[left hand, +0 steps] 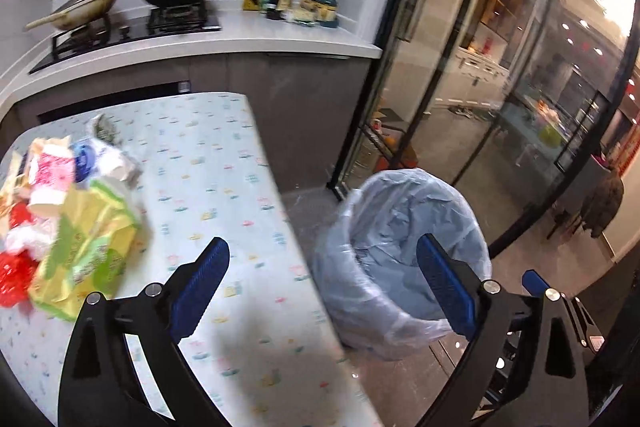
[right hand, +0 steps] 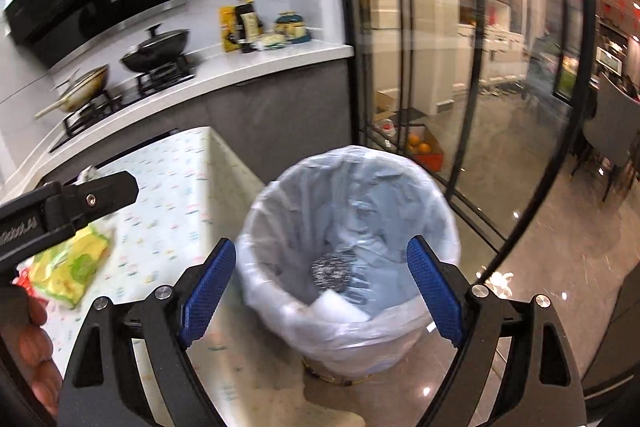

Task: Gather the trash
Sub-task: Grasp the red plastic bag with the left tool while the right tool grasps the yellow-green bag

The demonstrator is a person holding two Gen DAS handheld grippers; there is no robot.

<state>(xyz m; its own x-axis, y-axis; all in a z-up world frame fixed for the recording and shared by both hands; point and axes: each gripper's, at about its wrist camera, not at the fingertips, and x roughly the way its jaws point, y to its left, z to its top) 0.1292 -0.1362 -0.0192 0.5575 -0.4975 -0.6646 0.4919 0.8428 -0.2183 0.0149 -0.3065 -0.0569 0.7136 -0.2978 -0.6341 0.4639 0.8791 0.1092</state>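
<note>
Left gripper (left hand: 324, 285): jaws spread wide, nothing between them, hanging over the tabletop's right edge.
Right gripper (right hand: 322, 287): jaws spread wide and empty, poised above the bin's mouth.
Trash bin (right hand: 436, 211): stands on the floor just off the tabletop's right edge, lined with a pale plastic bag; a steel scouring pad (right hand: 331, 270) and a white block (right hand: 340, 309) lie at the bottom.
Trash pile (left hand: 68, 203): heaped at the tabletop's left edge, well apart from both tools.
Green-yellow packet (left hand: 84, 247): nearest piece of the pile, toward the front-left corner; looks like soft, light, slippery film, best pinched on a crumpled fold or corner.
Red and white scraps (left hand: 16, 251): thin plastic and tissue by the look, feather-light, likely to snag or trail.
Tabletop (left hand: 224, 163): covered in a patterned cloth that could bunch under a low pinch.
Hard to read: the pile is blurred and cut by the frame's left edge, so piece count and print stay unclear.
Hidden: whatever lies under the packet.
</note>
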